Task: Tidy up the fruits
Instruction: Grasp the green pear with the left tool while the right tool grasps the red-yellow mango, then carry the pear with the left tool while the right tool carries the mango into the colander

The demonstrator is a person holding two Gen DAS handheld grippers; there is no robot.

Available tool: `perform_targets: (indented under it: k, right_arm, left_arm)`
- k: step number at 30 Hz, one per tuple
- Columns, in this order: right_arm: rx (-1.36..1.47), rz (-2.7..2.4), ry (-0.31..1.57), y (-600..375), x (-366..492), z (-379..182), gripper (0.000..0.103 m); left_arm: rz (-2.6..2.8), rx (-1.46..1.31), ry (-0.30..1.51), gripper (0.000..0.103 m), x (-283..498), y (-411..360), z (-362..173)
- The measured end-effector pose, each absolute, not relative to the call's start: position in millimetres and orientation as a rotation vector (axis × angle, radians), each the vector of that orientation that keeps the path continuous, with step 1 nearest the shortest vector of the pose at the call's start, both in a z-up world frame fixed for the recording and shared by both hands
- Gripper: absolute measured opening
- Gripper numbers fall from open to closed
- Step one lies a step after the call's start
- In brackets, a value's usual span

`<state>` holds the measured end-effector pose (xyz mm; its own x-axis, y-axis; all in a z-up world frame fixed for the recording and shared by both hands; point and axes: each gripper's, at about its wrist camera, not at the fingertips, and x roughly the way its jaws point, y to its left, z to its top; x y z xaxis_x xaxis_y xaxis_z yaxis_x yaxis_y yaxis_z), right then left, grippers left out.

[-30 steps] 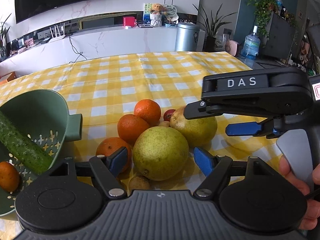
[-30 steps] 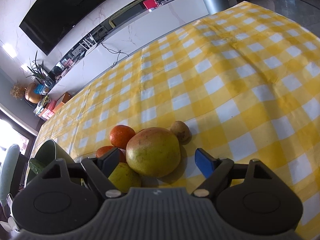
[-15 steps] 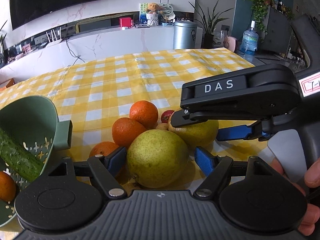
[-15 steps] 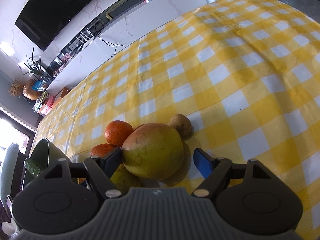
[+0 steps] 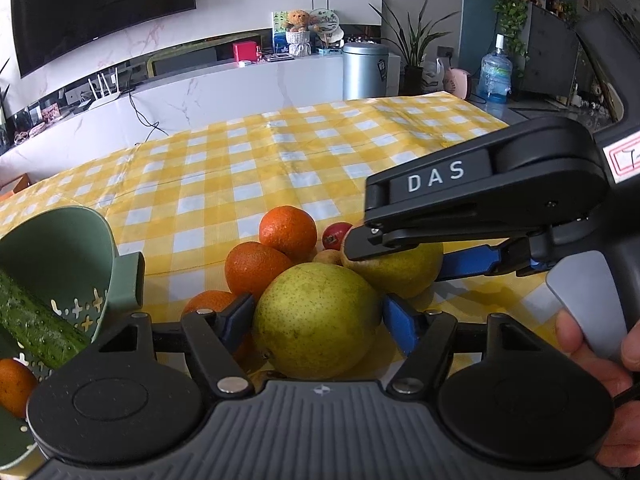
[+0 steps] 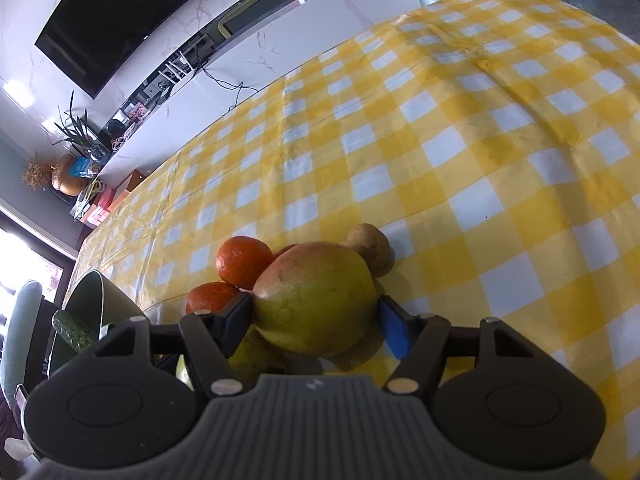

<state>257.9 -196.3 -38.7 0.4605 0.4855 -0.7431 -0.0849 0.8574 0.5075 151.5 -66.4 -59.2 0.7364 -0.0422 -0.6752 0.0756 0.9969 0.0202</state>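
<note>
A pile of fruit lies on the yellow checked table. My left gripper (image 5: 318,316) is shut on a green-yellow pear (image 5: 316,320), its blue pads touching both sides. My right gripper (image 6: 316,316) is shut on a second pear with a reddish top (image 6: 316,300); this pear also shows in the left wrist view (image 5: 400,268) under the right gripper's body. Three oranges (image 5: 256,270) lie behind and left of the pears. A small red fruit (image 5: 336,235) and a small brown fruit (image 6: 370,248) lie at the back.
A green colander (image 5: 80,256) stands tilted at the left, holding a cucumber (image 5: 36,324) and a small orange (image 5: 14,386). The checked tablecloth (image 6: 480,160) stretches far behind and right of the fruit. A hand holds the right gripper's handle.
Both grippers have moved in around their pears and narrowed from open until the pads touch the fruit. The right gripper has slid left over its pear.
</note>
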Motion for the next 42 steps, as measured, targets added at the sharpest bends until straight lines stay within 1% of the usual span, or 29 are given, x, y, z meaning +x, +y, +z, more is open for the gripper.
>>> perform_targets:
  k: [11, 17, 21, 26, 31, 36, 42]
  right_arm:
    - [0.506, 0.38, 0.989, -214, 242, -26, 0.065]
    - [0.53, 0.471, 0.876, -222, 225, -4, 0.065]
    - [0.478, 0.543, 0.82, -214, 214, 10, 0.065]
    - [0.41, 0.629, 0.804, -194, 202, 22, 0.065]
    - [0.36, 0.736, 0.783, -170, 190, 37, 0.065]
    - [0.269, 0.827, 0.765, -137, 187, 54, 0.065]
    - [0.124, 0.919, 0.753, -91, 192, 66, 0.065]
  left_arm:
    - [-0.088, 0.041, 0.684, 0.08, 129, -61, -29]
    - [-0.09, -0.007, 0.678, 0.08, 110, -43, -1]
    - [-0.072, -0.056, 0.684, 0.08, 98, -22, 16]
    - [-0.006, -0.077, 0.674, 0.08, 91, 1, 33]
    - [0.038, -0.172, 0.733, 0.08, 91, 32, 41]
    - [0.065, -0.187, 0.74, 0.08, 88, 58, 42]
    - [0.107, -0.324, 0.778, 0.08, 87, 104, 26]
